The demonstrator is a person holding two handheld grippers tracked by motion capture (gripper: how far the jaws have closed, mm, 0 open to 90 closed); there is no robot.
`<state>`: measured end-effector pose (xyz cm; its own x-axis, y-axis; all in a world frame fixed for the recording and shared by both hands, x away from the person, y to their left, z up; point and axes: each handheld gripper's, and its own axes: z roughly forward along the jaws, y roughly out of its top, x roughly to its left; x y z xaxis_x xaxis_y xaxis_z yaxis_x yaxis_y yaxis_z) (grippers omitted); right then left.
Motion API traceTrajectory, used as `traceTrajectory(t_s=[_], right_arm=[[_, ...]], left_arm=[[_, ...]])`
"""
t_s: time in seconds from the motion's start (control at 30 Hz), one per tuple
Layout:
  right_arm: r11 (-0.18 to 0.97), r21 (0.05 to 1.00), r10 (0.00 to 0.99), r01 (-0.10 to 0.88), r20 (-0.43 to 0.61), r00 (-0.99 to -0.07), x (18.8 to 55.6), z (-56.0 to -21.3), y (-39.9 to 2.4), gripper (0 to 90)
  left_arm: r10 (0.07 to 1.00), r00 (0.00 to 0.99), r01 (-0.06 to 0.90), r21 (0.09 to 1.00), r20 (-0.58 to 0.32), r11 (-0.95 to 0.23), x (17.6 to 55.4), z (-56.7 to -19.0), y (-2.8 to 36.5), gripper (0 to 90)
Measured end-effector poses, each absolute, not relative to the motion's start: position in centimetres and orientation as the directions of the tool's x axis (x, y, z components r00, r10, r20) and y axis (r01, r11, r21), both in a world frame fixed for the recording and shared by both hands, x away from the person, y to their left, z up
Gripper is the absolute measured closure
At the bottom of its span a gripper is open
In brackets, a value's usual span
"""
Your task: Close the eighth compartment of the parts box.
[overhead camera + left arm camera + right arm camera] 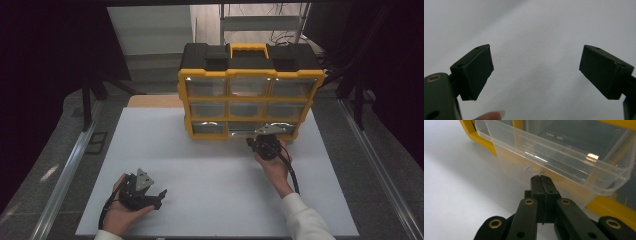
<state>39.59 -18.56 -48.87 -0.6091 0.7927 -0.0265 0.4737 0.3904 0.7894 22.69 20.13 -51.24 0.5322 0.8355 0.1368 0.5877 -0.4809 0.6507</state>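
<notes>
Here your right gripper [541, 178] has its jaws pressed fully together, with the tips touching the front wall of the clear plastic drawer [564, 167], at a small moulded tab on that wall. From the pictures you cannot tell whether the tab is pinched between the tips. The drawer sits in the bottom row of the yellow organiser [248, 90], at its right end, and appears pulled partway out of its bay. The organiser stands at the far edge of the white table [200, 170], toward the far right corner. Judge the drawer as light, thin-walled and stiff, with a smooth, slippery surface; it probably flexes or cracks under a hard squeeze. Take hold at the front tab or the top rim of the front wall, not the flat face, where closed tips will likely slide off. Draw straight along the bay so the drawer does not jam. Your left gripper [142, 192] rests near the near left corner of the table, jaws spread wide with nothing between them.
</notes>
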Motion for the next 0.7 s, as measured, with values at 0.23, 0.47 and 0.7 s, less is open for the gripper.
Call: traceTrajectory(t_s=[0.23,0.47,0.7], right_arm=[[0.392,0.795,0.796,0.463,-0.041,-0.604,40.1,-48.7,-18.6,90.0],[0.393,0.799,0.798,0.454,-0.051,-0.600,40.4,-48.6,-18.7,90.0],[0.401,0.808,0.795,0.432,-0.073,-0.602,41.2,-48.5,-18.8,90.0]], left_arm=[[0.833,0.534,0.584,0.649,0.145,-0.487,22.5,-51.2,19.9,12.2],[0.829,0.538,0.580,0.646,0.155,-0.497,22.2,-51.2,19.8,12.1],[0.835,0.528,0.585,0.646,0.156,-0.490,22.0,-51.2,20.0,12.1]])
